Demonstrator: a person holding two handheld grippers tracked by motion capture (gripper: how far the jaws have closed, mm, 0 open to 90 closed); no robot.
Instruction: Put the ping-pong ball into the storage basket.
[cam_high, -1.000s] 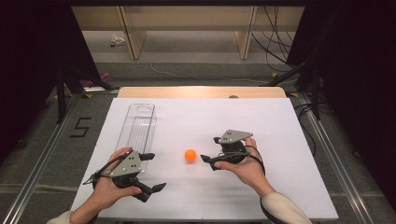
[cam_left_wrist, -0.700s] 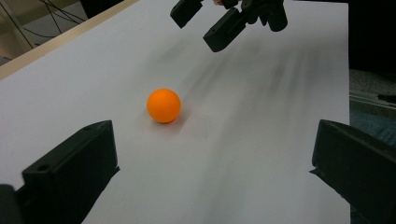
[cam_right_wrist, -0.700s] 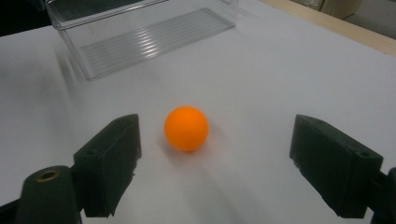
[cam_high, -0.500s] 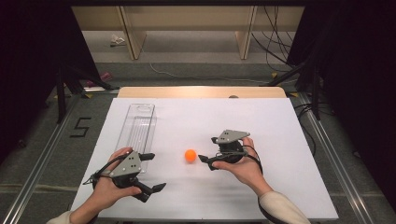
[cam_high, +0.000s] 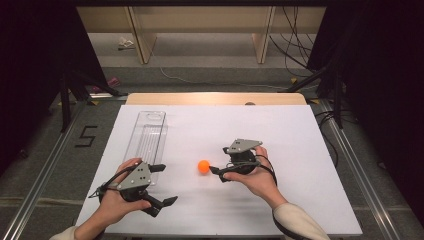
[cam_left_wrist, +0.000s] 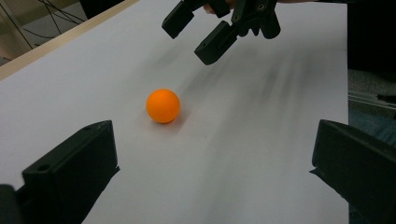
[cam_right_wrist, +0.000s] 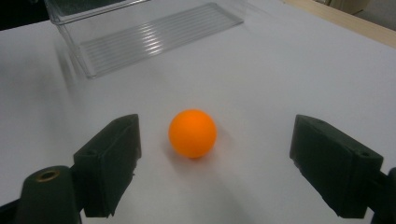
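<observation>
A white bench (cam_high: 300, 150) carries a clear plastic tray (cam_high: 147, 140) at its left. The right hand-held gripper (cam_high: 216, 171) spreads wide, empty, just beside the orange ball (cam_high: 203, 166). The left hand-held gripper (cam_high: 162, 185) gapes empty, farther off. A "5" (cam_high: 86, 136) marks the floor.

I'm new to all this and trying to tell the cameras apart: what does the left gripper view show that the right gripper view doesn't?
The left gripper view alone shows the other hand's tongs, the right tongs, open and hanging above the white table beyond the ball.

The right gripper view alone shows the clear plastic tray lying on the table behind the ball.

Both show the orange ball resting on the white table, untouched, ahead of that camera's own two black jaws, which stand wide apart. The left tongs appear in the high view.
</observation>
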